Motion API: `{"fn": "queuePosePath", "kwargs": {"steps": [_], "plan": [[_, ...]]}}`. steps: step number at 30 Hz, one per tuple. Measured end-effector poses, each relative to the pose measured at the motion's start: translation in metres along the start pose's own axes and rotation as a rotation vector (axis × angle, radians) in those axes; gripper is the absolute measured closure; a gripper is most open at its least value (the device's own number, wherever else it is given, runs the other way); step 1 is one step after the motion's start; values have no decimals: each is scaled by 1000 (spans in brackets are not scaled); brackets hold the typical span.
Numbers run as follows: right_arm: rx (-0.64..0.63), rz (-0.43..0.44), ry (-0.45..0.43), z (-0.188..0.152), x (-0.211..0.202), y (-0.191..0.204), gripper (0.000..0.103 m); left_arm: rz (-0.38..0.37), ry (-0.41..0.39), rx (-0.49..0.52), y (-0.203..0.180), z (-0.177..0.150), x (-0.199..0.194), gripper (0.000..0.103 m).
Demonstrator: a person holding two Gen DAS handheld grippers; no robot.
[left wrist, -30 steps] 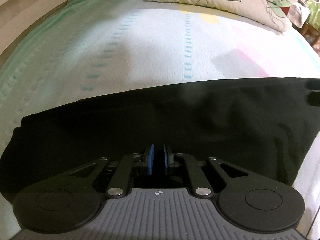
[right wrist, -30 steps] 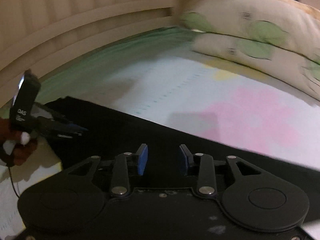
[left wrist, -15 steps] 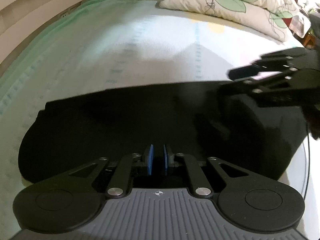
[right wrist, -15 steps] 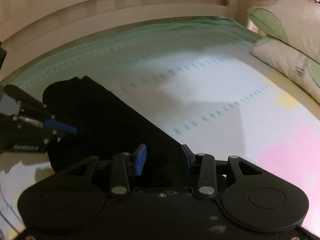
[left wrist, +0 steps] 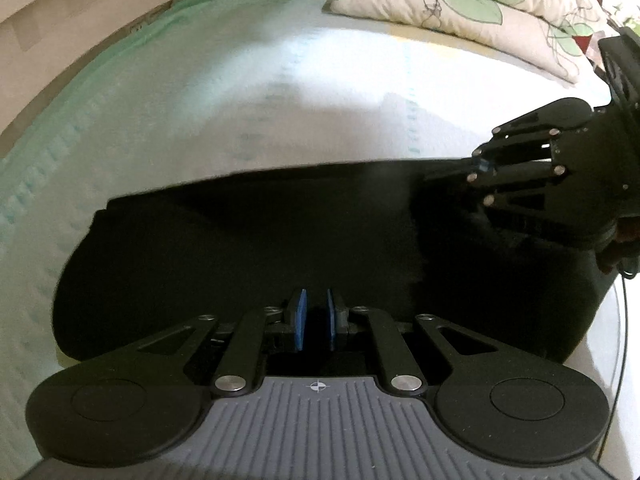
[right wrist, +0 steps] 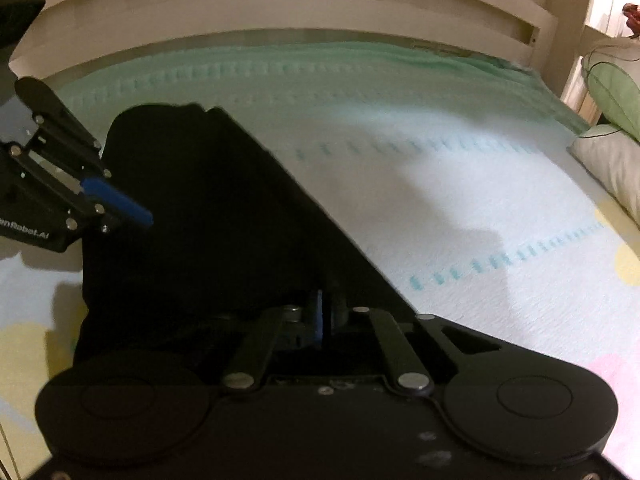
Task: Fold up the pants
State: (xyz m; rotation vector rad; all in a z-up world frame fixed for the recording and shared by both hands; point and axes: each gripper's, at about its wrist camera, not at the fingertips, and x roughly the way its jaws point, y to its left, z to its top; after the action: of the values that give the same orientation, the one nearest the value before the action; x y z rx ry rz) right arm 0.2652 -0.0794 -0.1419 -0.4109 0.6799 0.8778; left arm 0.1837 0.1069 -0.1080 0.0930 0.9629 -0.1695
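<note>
Black pants (left wrist: 260,248) lie across the pale bed sheet (left wrist: 280,100). My left gripper (left wrist: 314,320) is at their near edge, its blue pads (left wrist: 299,320) drawn close with dark cloth in the narrow gap, so it is shut on the pants. My right gripper (right wrist: 325,316) has its pads pressed together at the pants' (right wrist: 208,220) right edge, where black cloth runs under the fingers. From the left wrist view, the right gripper (left wrist: 478,166) bites the far right corner. The right wrist view shows the left gripper (right wrist: 140,216) at the left, over the cloth.
Leaf-print pillows (left wrist: 460,4) lie at the head of the bed, also at the right edge (right wrist: 612,152). A pale wooden bed rail (right wrist: 280,12) runs along the far side, with a green sheet border (right wrist: 320,64) below it. A hand (left wrist: 624,232) holds the right gripper.
The right gripper came in over the pants' far right corner, rolled, and its jaws went from wide open to closed on the cloth. The left gripper stayed closed and barely moved.
</note>
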Motion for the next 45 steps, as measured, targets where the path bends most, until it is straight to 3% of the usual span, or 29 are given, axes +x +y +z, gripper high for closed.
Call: {"fn": "queuePosePath", "kwargs": {"steps": [4,7,9,10,11,15,22,28,32,35,38,40,45], "plan": [[41,-53,-29,4,-2,-8,100,25,-37,14,1,8,-1,92],[68,-36,21,-1,8,-10,98,47,4,-8,8,13,15,92],[73,-55,5,-5,9,-6,89,51,84,-14,11,13,34,92],[79,-62,2,-5,8,-4,85,53,68,0,10,13,34,92],[91,-72,-2,-6,2,-3,80,56,76,14,8,15,33,92],[110,-78,-79,-4,-39,5,80,64,87,13,2,20,22,92],[227,-8,-121,-30,-135,28,77,-60,16,90,-43,22,-14,91],[246,12,-58,-69,-175,70,76,-169,65,95,-74,22,-9,91],[314,5,-66,-89,-186,94,75,-199,133,72,-84,19,13,91],[346,-3,-80,-96,-185,105,73,-250,240,-8,-74,21,41,91],[379,6,-77,-98,-177,109,72,-290,270,-99,-58,29,50,92],[374,-3,-68,-100,-170,110,72,-262,250,-135,-49,32,40,91],[373,-15,-50,-103,-156,108,71,-178,172,-84,-45,12,5,91]]}}
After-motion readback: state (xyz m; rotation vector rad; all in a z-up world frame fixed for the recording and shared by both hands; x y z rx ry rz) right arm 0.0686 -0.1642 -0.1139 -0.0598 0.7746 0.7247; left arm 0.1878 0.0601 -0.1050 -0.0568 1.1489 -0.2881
